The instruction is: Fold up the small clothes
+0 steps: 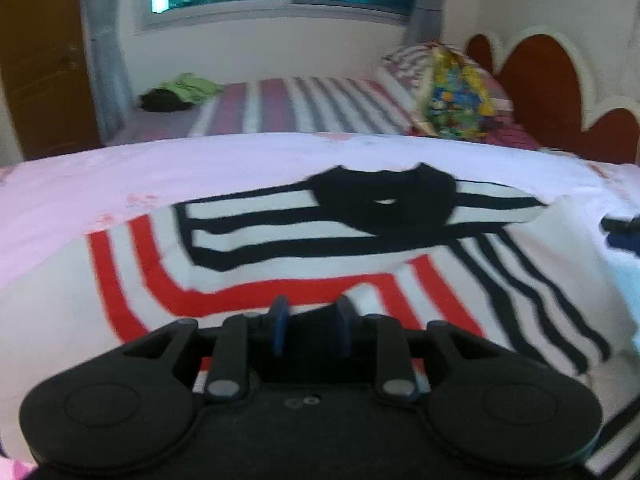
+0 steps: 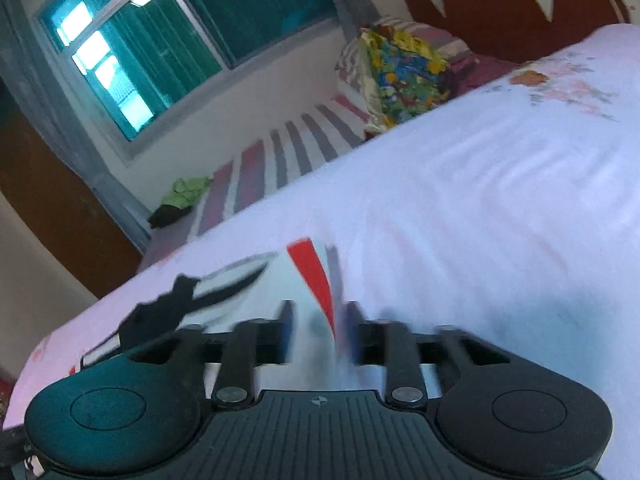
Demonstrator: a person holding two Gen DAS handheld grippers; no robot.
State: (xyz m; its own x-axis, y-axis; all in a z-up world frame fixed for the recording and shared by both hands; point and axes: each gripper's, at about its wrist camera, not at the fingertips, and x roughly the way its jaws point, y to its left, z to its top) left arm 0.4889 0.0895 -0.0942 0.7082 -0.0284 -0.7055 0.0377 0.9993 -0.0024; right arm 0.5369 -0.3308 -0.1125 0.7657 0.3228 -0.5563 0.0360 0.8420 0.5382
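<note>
A small white shirt (image 1: 280, 256) with red and black stripes and a black collar (image 1: 384, 200) lies flat on the pale pink bedsheet (image 1: 120, 176). My left gripper (image 1: 312, 324) sits low over the shirt's near red stripe, jaws a little apart, with nothing visibly between them. My right gripper (image 2: 318, 328) is at the shirt's edge (image 2: 312, 276), jaws apart, with white cloth lying between the fingers; the view is blurred. The right gripper's dark tip shows at the far right of the left wrist view (image 1: 622, 232).
A striped bed (image 1: 304, 108) lies beyond the sheet, with a colourful pillow (image 1: 456, 96), green and black clothes (image 1: 180, 94), a red headboard (image 1: 552, 92), a window and a brown door (image 1: 44, 64).
</note>
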